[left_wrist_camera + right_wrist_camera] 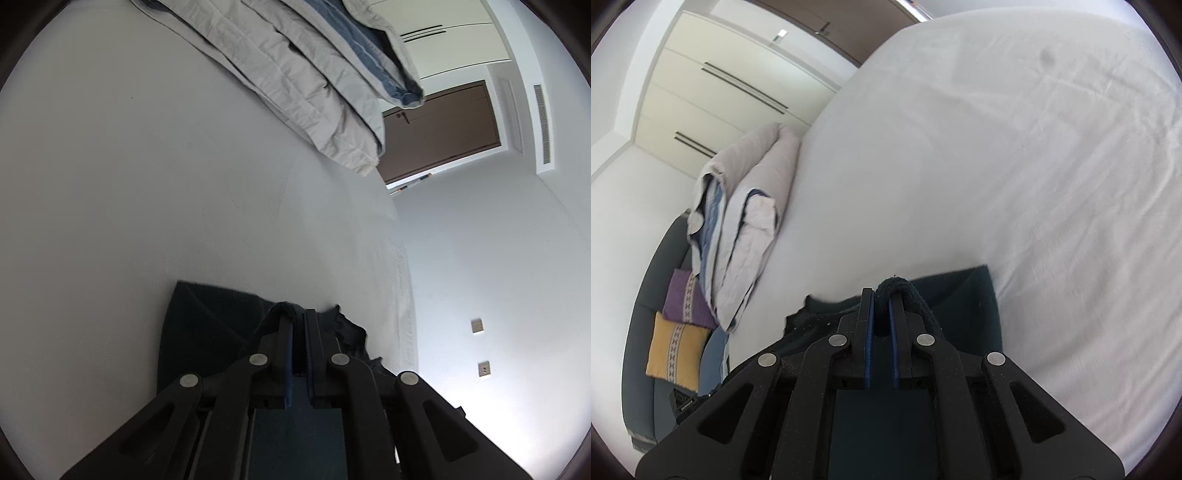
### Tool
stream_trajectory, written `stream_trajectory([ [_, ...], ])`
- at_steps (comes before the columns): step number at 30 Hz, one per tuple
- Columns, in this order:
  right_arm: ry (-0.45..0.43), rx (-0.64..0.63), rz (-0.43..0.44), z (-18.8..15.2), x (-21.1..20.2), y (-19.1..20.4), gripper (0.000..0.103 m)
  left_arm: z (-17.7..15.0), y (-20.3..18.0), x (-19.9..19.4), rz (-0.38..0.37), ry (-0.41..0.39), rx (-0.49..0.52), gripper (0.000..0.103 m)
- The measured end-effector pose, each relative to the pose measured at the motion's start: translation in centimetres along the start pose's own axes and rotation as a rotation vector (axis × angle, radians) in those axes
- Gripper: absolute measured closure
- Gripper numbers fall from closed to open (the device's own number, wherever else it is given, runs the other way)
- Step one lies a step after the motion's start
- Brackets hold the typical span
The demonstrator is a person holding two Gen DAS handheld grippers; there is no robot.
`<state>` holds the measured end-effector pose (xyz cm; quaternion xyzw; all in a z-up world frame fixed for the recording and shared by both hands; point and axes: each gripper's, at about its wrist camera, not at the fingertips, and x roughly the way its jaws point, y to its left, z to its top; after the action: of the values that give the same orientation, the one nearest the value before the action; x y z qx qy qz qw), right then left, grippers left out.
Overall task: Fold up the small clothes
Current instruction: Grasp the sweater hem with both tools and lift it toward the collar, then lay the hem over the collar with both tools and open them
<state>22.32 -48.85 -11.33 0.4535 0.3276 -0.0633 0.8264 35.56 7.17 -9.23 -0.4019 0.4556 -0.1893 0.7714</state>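
A dark navy garment [207,321] lies partly on the white bed sheet [147,184]. My left gripper [297,314] is shut on a bunched edge of it, and the cloth hangs below the fingers. In the right wrist view the same dark garment [964,306] spreads on the white sheet [997,147]. My right gripper [881,295] is shut on a rolled edge of the garment, which loops over the right finger [897,314]. Both grippers hold the cloth a little above the bed.
A folded grey and blue quilt [314,81] lies at the far side of the bed; it also shows in the right wrist view [746,206]. A brown door [439,129] and white wardrobes [713,85] stand beyond. Purple [683,299] and yellow [674,350] cushions sit on a grey sofa.
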Motion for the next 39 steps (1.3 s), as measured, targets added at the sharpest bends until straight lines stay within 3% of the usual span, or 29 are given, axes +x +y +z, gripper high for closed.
stream_trajectory([
  [7, 0.031, 0.01, -0.058, 0.4, 4.0, -2.1, 0.092, 1.1, 2.6, 4.2, 0.104, 0.036, -0.049, 0.09],
  [9, -0.003, 0.003, -0.055, 0.3, 3.7, -2.2, 0.076, 0.9, 2.9, 3.9, 0.078, 0.028, -0.06, 0.083],
  [11, -0.068, -0.008, -0.07, 0.2, 2.7, -1.9, 0.04, 0.6, 2.6, 2.8, 0.093, 0.001, -0.036, 0.064],
  [12, -0.105, -0.017, -0.08, 0.2, 2.0, -1.6, 0.036, 0.4, 2.4, 2.2, 0.102, -0.012, -0.022, 0.054],
  [17, -0.092, -0.162, -0.119, -0.8, 0.8, 1.5, 0.036, -0.8, 0.8, -1.4, 0.12, -0.09, 0.049, 0.054],
  [21, -0.015, -0.368, -0.136, -3.2, 2.3, 6.3, 0.048, -3.4, -2.1, -1.6, 0.146, -0.101, 0.203, 0.054],
  [24, 0.08, -0.499, -0.148, -5.3, 5.3, 9.8, 0.059, -5.9, -3.9, 0.3, 0.173, -0.054, 0.332, 0.054],
  [27, 0.208, -0.561, -0.176, -7.1, 9.7, 12.0, 0.068, -7.5, -4.6, 2.2, 0.266, -0.06, 0.451, 0.054],
  [29, 0.297, -0.565, -0.242, -8.0, 13.1, 12.0, 0.073, -7.4, -3.2, 3.4, 0.314, -0.048, 0.431, 0.054],
  [33, 0.242, -0.554, -0.303, -6.7, 15.6, 12.0, 0.083, -6.9, -0.6, 3.5, 0.303, -0.06, 0.398, 0.07],
  [34, 0.228, -0.547, -0.314, -6.3, 16.1, 12.1, 0.088, -6.9, -0.3, 3.4, 0.289, -0.065, 0.399, 0.071],
  [36, 0.169, -0.565, -0.351, -5.4, 16.8, 12.2, 0.089, -6.8, 0.1, 3.2, 0.271, -0.073, 0.394, 0.071],
  [39, 0.053, -0.589, -0.491, -4.3, 17.2, 12.3, 0.088, -7.2, 0.1, 3.1, 0.266, -0.089, 0.391, 0.072],
])
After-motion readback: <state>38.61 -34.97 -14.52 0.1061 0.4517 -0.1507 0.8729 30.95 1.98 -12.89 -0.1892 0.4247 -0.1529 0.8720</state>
